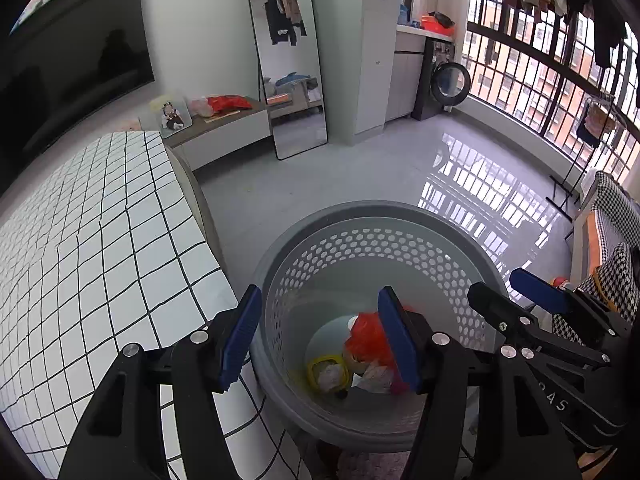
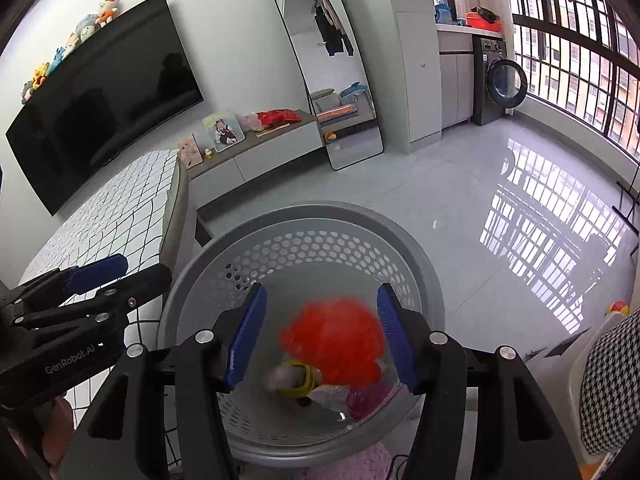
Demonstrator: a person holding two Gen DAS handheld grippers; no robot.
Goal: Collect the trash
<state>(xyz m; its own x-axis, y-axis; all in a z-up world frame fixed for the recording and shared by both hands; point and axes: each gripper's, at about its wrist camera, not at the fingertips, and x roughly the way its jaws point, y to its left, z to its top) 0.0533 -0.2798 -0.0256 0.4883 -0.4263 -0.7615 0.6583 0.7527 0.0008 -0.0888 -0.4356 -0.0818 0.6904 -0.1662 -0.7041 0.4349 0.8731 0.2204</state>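
1. Grey shiny floor fills the room in the left wrist view, with a table [image 1: 92, 240] under a white checked cloth on the left side and a mirror at the far wall; the grey perforated basket [image 1: 400, 216] stands on the floor just beside the table edge; the left gripper [image 1: 320, 338] hangs over the basket mouth with its blue pads wide apart and nothing between them; at the bottom of the basket lie the red plastic bag [image 1: 366, 338], a yellow ring-shaped piece [image 1: 316, 364] and white crumpled paper [image 1: 374, 376]; the right gripper [image 1: 516, 288] shows at the right, over the basket rim.

2. Same floor and same basket [image 2: 320, 210] appear in the right wrist view; the right gripper [image 2: 322, 338] is wide open, directly above the basket; the red plastic bag [image 2: 336, 344] is below and between the pads, blurred, and touches neither of them, so I judge it is falling or just landed; the yellow piece [image 2: 300, 384] lies near it; the left gripper [image 2: 116, 272] stays to the left, over the table edge; no trash is seen on the cloth in either view, so the next piece lies probably outside these frames, and I cannot tell which hand is nearer to it.
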